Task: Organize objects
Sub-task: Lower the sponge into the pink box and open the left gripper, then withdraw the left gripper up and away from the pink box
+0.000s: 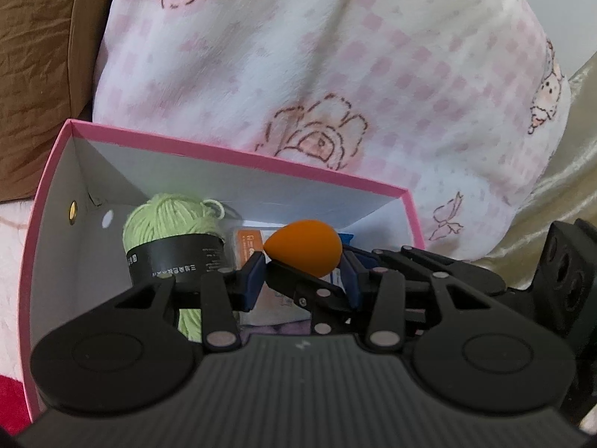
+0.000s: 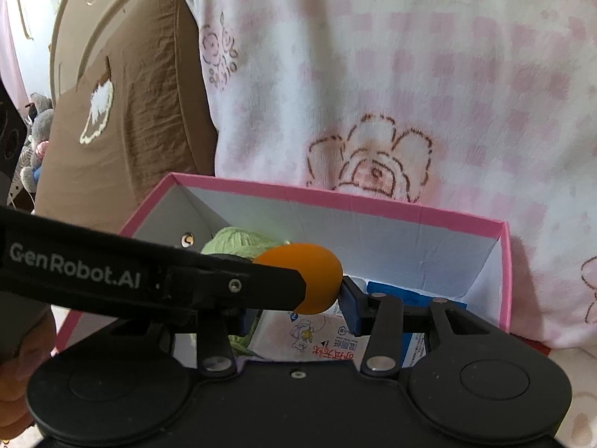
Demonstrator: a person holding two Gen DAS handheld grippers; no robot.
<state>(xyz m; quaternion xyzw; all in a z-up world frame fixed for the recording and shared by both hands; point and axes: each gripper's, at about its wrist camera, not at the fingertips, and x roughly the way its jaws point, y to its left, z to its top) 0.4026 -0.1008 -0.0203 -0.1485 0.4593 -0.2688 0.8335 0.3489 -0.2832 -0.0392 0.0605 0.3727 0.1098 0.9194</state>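
Orange and egg-shaped, the sponge [image 1: 304, 248] hangs above the open pink box [image 1: 224, 156], level with its near side, and both grippers meet at it. The left gripper [image 1: 302, 272] has its two blue pads [image 1: 253, 278] set either side of the sponge, which fills the gap between them and touches both, so this gripper appears clamped on it. The right gripper [image 2: 298, 310] comes in from the other side. Its one visible blue pad [image 2: 350, 306] sits against the sponge's edge, but its second pad is hidden behind the left gripper's black finger, so I cannot tell whether it is gripping. Down in the box a ball of green yarn [image 1: 168, 220] with a black paper band stands at the left. Beside it lies a small orange packet [image 1: 248, 246], and a printed tissue pack [image 2: 309, 336] lies below the sponge. A blue-edged item [image 2: 410, 295] lies at the right of the box, mostly hidden. Behind the box rises a fluffy white blanket [image 1: 335, 56] with pink checks and drawn roses, with a brown cushion [image 1: 33, 56] to its left.
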